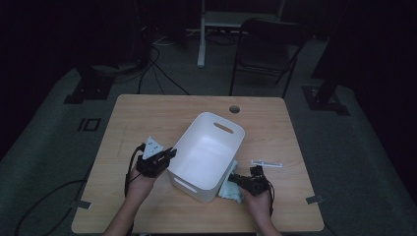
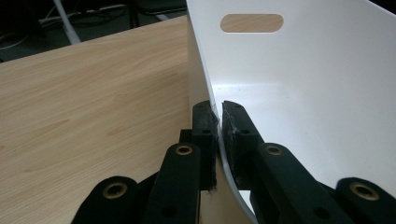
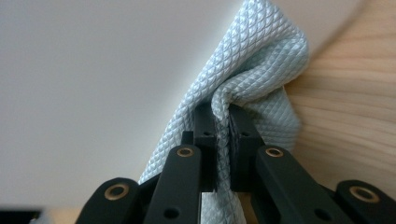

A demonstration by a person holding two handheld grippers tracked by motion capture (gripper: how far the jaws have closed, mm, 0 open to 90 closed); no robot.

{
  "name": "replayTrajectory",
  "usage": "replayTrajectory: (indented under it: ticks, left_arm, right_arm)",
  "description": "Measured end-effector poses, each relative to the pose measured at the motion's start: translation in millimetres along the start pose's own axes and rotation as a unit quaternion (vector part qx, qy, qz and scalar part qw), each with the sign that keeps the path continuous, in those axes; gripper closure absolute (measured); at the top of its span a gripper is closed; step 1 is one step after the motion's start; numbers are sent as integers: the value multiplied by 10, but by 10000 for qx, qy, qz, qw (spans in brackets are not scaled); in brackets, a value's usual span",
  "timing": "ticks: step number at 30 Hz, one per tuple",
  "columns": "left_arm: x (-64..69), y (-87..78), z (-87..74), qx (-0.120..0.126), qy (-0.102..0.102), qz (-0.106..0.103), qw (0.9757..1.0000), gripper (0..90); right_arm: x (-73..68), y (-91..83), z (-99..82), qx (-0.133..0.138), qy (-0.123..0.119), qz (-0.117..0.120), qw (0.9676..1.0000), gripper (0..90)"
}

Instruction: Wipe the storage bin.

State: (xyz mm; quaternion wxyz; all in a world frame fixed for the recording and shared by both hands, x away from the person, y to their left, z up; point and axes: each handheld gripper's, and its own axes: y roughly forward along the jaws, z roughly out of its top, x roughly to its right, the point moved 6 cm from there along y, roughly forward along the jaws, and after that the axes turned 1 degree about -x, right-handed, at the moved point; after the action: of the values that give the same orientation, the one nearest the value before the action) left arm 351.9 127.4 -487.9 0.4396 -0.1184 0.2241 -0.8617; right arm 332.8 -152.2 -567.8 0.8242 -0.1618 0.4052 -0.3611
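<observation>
A white plastic bin (image 1: 206, 152) with slot handles stands tilted on the wooden table (image 1: 147, 118). My left gripper (image 1: 169, 153) is shut on the bin's left rim (image 2: 205, 79), one jaw outside the wall and one inside. A pale blue textured cloth (image 1: 231, 189) lies against the bin's right outer wall (image 3: 93, 84). My right gripper (image 1: 235, 179) is shut on a fold of this cloth (image 3: 252, 70), close to the bin. The bin's inside looks bare.
A small clear strip (image 1: 266, 162) lies on the table right of the bin. A round cable hole (image 1: 234, 108) sits near the table's far edge. A black chair (image 1: 268, 46) and a white desk leg (image 1: 201, 39) stand beyond the table.
</observation>
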Motion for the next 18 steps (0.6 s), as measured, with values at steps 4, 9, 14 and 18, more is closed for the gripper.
replayTrajectory:
  ticks: [4, 9, 14, 18]
  left_arm:
    - [9, 5, -1, -21, -16, 63, 10000, 844]
    - [15, 15, 0, -33, -7, 102, 9999, 853]
    - [33, 19, -1, -97, 40, 89, 9999, 858]
    - [42, 17, -6, -95, 90, 55, 9999, 858]
  right_arm:
    - [-262, -217, 23, 222, -218, 416, 9987, 839]
    - [-612, -478, 69, 551, -522, 832, 9936, 833]
    - [-736, -533, 41, 682, -668, 829, 9920, 814]
    - [-658, -407, -43, 664, -550, 715, 9937, 810]
